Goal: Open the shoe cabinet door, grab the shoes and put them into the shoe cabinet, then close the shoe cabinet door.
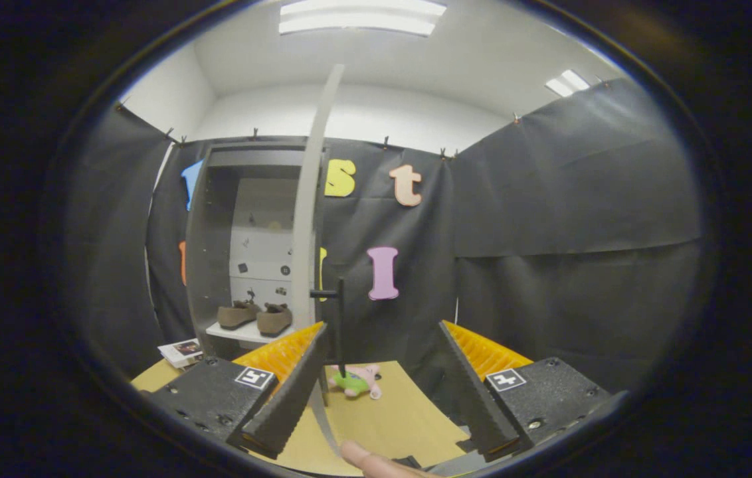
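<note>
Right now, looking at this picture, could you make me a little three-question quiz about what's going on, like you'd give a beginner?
1. True or false: the shoe cabinet door is shut.
2. Where are the shoes?
A. on the tabletop
B. on a shelf inside the shoe cabinet
C. between the fingers
3. Fill in: the gripper is ____, with the door's black handle between its fingers, beside the left one.

Key
1. False: the door stands open, seen edge-on.
2. B: both shoes sit side by side on the shelf.
3. Open: the fingers are spread wide. A small plush toy lies on the table beyond them.
</note>
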Demonstrator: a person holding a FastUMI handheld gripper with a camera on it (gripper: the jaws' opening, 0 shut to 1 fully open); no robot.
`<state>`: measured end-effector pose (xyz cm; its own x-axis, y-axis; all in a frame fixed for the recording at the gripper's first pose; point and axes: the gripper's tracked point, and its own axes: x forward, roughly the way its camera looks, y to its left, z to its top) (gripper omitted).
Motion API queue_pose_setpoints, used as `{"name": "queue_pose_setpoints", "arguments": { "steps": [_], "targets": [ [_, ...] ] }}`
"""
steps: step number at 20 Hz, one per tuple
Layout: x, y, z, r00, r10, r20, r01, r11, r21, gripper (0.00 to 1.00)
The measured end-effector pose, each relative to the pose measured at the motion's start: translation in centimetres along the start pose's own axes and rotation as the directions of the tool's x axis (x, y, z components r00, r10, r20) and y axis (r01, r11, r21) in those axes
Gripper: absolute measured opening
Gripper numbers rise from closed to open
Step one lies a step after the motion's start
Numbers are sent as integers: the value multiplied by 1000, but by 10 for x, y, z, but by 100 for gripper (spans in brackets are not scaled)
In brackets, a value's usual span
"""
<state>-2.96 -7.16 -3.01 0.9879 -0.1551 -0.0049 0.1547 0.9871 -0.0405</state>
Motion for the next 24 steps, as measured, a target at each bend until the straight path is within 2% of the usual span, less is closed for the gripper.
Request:
{"name": "queue_pose_setpoints", "arguments": {
  "steps": [3,6,12,15,19,24],
  "targets": [
    [21,-44,-11,998,-65,-15,66,998,23,100],
    [53,-72,-26,997,-65,-46,67,997,50,100],
    [134,-94,-52,996,-28,-79,29,999,12,100],
    [144,-77,-68,994,52,-96,-50,998,22,100],
    [152,-29,-70,976,191,-109,-185,981,61,100],
    [138,-2,-68,965,236,-116,-236,972,12,100]
  ]
}}
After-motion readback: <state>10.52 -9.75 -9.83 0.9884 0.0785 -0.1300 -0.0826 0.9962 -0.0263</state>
